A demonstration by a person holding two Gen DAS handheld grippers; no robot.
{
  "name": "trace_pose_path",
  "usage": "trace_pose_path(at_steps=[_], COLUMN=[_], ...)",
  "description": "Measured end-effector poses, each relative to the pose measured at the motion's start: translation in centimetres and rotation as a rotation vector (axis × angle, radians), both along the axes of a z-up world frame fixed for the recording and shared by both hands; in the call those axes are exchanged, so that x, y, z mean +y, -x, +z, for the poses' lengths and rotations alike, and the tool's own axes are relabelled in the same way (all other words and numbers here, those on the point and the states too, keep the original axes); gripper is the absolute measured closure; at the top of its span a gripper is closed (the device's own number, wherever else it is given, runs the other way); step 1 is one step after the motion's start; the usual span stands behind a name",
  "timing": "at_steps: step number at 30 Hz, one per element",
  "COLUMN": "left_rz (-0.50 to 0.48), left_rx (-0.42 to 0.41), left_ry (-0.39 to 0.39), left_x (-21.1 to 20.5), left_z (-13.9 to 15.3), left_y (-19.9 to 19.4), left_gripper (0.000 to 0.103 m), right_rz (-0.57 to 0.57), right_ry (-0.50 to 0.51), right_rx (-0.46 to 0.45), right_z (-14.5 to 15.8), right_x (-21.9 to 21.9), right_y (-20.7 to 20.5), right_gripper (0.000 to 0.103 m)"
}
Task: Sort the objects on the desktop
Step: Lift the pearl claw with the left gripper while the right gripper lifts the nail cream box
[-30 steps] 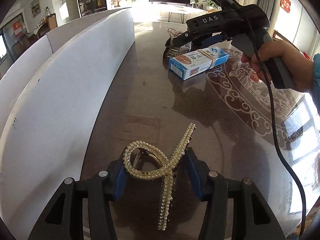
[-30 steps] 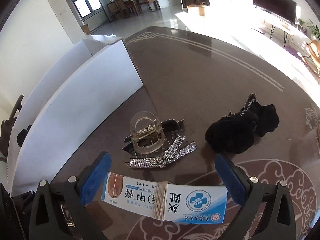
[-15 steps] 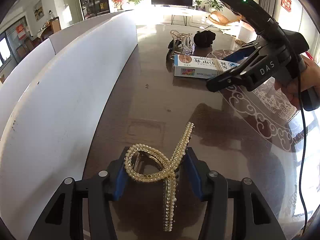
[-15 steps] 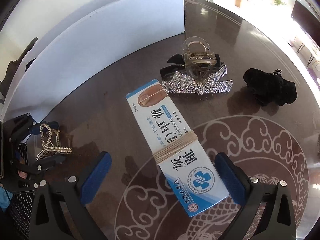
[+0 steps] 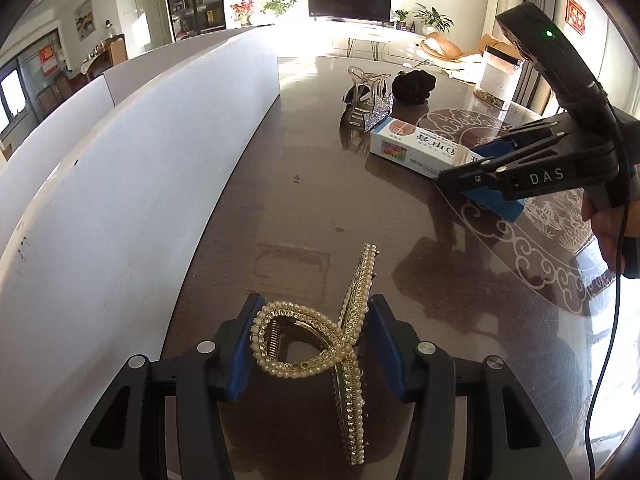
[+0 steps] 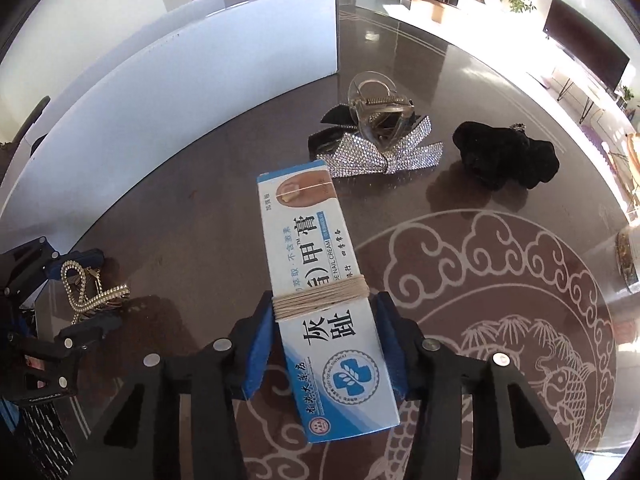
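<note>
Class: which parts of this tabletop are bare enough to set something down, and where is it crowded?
Bare: dark tabletop between the white board, pearl hair claw and nail cream box. Crowded: beyond the box, where clear claw clip, rhinestone bow and black scrunchie cluster.

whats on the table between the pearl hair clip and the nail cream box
Nothing: bare dark tabletop separates the pearl hair clip from the nail cream box, seen best in the right wrist view.
</note>
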State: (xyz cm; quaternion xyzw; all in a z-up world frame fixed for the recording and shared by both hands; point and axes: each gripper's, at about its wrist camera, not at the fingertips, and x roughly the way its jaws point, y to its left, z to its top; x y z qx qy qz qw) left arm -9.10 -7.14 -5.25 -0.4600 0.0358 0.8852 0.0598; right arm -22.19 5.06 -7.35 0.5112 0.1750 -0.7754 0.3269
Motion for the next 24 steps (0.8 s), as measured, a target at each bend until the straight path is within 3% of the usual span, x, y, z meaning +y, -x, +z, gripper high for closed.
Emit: trace_pose_path(at_steps=[7,11,15,18,20,24], left_rz=[-0.071,-0.153,-0.141,-0.106,-0.086,-0.062], left_rx=[0.007,0.002,0.016,0.022,0.017,0.007], left_ry=[-0.013,-0.036,0.004,0.008,0.008,0.008], left_x=[1.8,4.3,5.3,4.9,4.5,4.1], left_z=[0.0,0.2,0.1,-0.1,-0.2,-0.5], left_y=[-1.4,-2.3,-2.4,-2.4,-2.2,-1.9], left_gripper=[0.050,0.050,0.048,0.032,0.023,0.009], right_rz=[-0.167,-0.210,-0.241,-0.219,-0.204,-0.171], right_ry=[0.111,0.111,0.133,0.111,0.110,0.091], right_rx=[-0.016,0.068,0.116,0.146,0.143,0.169], right_z=[-0.4,-0.1,0.2,0.9,0.9,0.2], right_x=[6.2,9.7,11.6,11.6,11.4,9.7], right_y=[-7.4,-12.6,-14.5,-15.2,-14.8,-14.6], right_gripper=[0.057,0.057,0.056,0.046,0.033,0.016])
